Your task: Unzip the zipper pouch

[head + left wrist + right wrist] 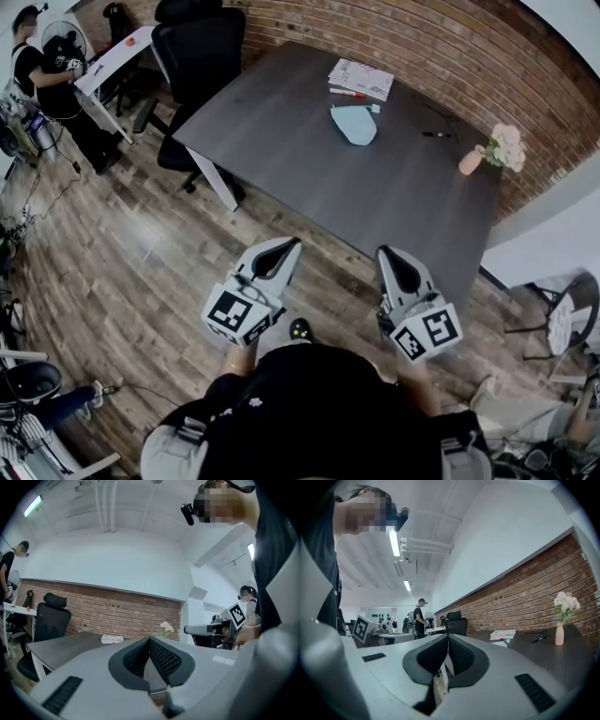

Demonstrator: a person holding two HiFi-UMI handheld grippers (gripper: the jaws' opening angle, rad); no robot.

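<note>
Pre-approach, unzip not started. The pouch [354, 123] lies on the far side of the desk [309, 169], just in front of a booklet [361, 79] and well apart from both grippers. The left gripper [286, 247] and right gripper [387, 251] are held close to the body, off the desk's near edge, over the floor [141, 253]. The left fingers [164, 660] are clenched pad to pad with nothing between. The right fingers [461, 656] are the same: clenched, empty.

Next, my read: step up to the desk and release both sets of fingers. One pins the pouch's end, the other takes the zipper pull. Pull is too small to locate from here.

Pouch: pale blue, rounded, flat, looks soft. It will likely slide or bunch if not pinned. Zipper state: can't tell. Pen [436, 134] and vase [469, 161] sit to its right, clear of the work.
</note>
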